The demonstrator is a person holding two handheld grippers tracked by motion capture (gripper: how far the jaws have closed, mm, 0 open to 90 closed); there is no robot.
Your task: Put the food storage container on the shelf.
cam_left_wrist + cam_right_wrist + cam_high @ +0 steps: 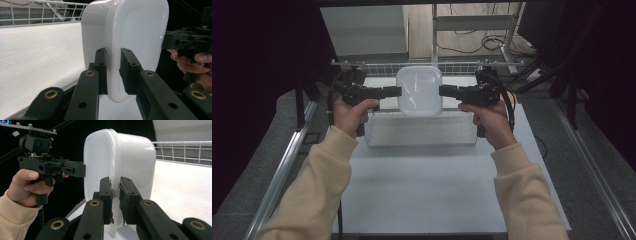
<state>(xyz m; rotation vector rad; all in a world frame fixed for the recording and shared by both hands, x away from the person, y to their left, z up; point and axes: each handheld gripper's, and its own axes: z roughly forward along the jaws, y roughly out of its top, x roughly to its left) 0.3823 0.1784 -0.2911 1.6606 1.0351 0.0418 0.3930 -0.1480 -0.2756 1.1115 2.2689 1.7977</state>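
High view: glossy white rounded-rectangular tub (419, 90) (smooth plastic)

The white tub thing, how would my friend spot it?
Look at the far end of the table, above the wire basket. Between the left gripper and right gripper hangs the white tub, smooth, glossy, round-cornered, unlike the wire mesh.

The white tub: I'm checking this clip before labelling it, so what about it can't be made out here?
- Inside of the white tub: its own walls hide any contents in the left and right gripper views; glare washes it out in the high view.
- Its lower edge: cut off by the frame's bottom behind the left hand-held gripper and the right hand-held gripper.
- Whether it clears the wire basket: the high view cannot settle this.
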